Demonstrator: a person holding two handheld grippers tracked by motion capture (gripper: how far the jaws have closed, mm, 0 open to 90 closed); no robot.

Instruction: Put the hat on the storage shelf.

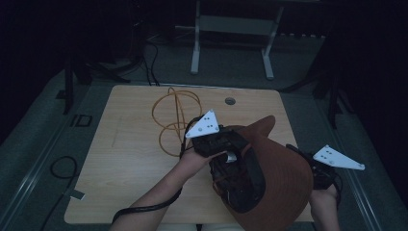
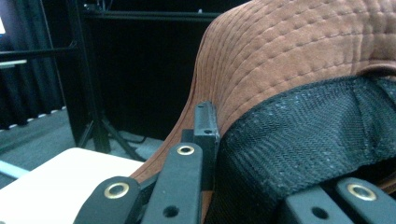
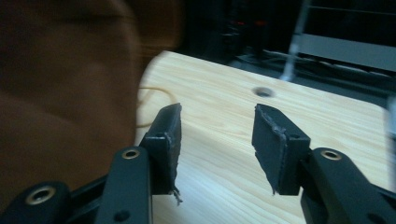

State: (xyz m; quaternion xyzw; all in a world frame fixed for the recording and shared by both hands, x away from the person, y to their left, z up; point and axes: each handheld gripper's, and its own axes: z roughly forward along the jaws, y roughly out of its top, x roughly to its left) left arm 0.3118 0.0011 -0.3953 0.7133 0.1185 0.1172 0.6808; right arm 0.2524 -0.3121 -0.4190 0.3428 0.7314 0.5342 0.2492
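A brown fabric hat (image 1: 284,178) with a black mesh lining (image 2: 303,140) is lifted over the near right part of the wooden table (image 1: 130,159). My left gripper (image 1: 226,151) is shut on the hat's edge. In the left gripper view one finger (image 2: 205,126) presses against the stitched brown brim (image 2: 289,60). My right gripper (image 1: 302,156) hovers just right of the hat, open. In the right gripper view nothing lies between the right gripper (image 3: 217,135) jaws, bare tabletop (image 3: 224,186) shows through the gap, and the hat (image 3: 60,93) is a blur on the left.
An orange cable (image 1: 173,115) lies in loops on the table's middle and far part. A round hole (image 1: 230,101) sits near the far edge. A white metal frame (image 1: 231,29) stands on the floor beyond. A black cable (image 1: 62,166) curls on the floor at left.
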